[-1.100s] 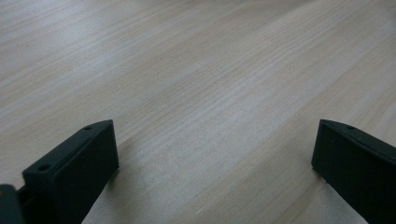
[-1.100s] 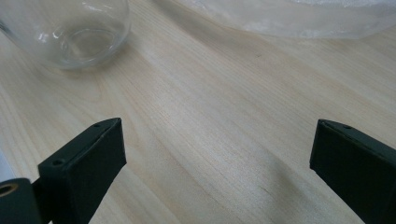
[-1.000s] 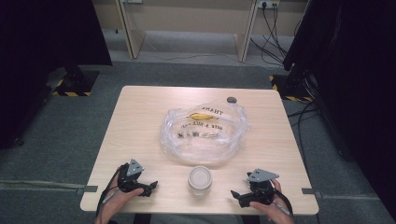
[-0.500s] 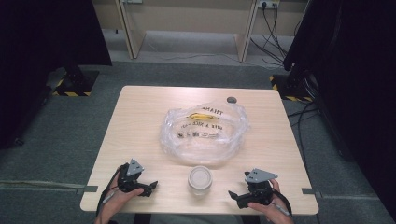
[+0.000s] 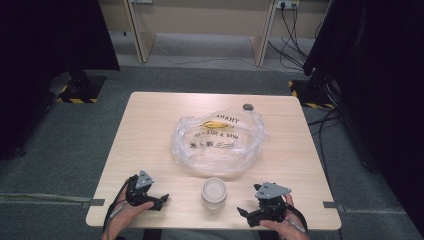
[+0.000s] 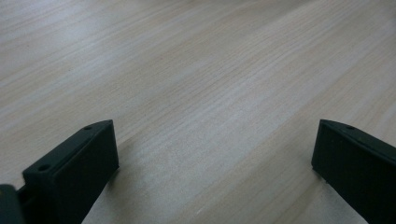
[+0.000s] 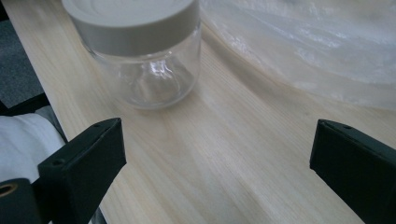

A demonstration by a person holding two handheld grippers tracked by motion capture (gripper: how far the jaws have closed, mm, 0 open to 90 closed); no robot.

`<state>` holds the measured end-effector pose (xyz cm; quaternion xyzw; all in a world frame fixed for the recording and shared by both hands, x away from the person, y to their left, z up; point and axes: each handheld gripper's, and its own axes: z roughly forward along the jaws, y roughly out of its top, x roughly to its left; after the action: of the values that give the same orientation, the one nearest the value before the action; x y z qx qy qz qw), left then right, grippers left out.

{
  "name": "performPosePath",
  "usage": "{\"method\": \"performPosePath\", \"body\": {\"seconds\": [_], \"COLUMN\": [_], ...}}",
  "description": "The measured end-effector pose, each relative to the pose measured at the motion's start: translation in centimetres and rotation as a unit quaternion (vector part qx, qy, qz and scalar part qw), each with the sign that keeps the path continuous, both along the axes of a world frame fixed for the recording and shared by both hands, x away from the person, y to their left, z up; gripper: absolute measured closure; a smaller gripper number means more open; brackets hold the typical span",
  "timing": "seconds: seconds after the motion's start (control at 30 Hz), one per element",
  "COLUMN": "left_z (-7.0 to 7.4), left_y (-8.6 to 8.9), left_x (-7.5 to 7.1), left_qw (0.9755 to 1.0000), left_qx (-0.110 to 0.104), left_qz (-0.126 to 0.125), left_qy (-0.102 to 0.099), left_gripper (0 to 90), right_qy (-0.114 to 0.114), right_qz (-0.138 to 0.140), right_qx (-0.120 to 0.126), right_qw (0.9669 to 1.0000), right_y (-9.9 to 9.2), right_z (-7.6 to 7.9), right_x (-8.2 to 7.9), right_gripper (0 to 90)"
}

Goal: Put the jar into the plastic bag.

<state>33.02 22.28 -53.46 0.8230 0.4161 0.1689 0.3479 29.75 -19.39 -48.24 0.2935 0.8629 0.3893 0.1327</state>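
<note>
Near the front edge of the pale wood surface, the left claw and right claw both rest with jaws apart, empty. Between them stands a lidded glass jar, upright; beyond it lies a crumpled clear plastic bag.
</note>
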Motion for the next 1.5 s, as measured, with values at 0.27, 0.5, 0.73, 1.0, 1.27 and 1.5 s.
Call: {"method": "performPosePath", "body": {"seconds": [0.27,0.5,0.73,1.0,1.27,1.5], "left_z": [0.0,0.0,0.0,0.0,0.0,0.0], "left_y": [0.0,0.0,0.0,0.0,0.0,0.0], "left_x": [0.0,0.0,0.0,0.0,0.0,0.0], "left_qw": [1.0000,1.0000,1.0000,1.0000,1.0000,1.0000], "left_qx": [0.000,0.000,0.000,0.000,0.000,0.000], "left_qz": [0.000,0.000,0.000,0.000,0.000,0.000], "left_qy": [0.000,0.000,0.000,0.000,0.000,0.000], "left_gripper": [0.0,0.0,0.0,0.0,0.0,0.0], "right_qy": [-0.004,-0.010,-0.009,-0.006,-0.005,-0.001], "right_qz": [0.019,0.036,0.049,0.062,0.076,0.075], "right_qx": [0.002,0.002,0.001,0.002,-0.002,-0.007], "right_qw": [0.9998,0.9993,0.9987,0.9981,0.9971,0.9972], "right_y": [1.4,2.5,3.4,4.8,6.2,6.7], "right_z": [0.6,1.3,1.4,1.6,1.6,1.3], "right_x": [0.1,0.2,0.3,0.6,1.1,1.6], "right_gripper": [3.6,3.6,3.6,3.6,3.6,3.6]}}
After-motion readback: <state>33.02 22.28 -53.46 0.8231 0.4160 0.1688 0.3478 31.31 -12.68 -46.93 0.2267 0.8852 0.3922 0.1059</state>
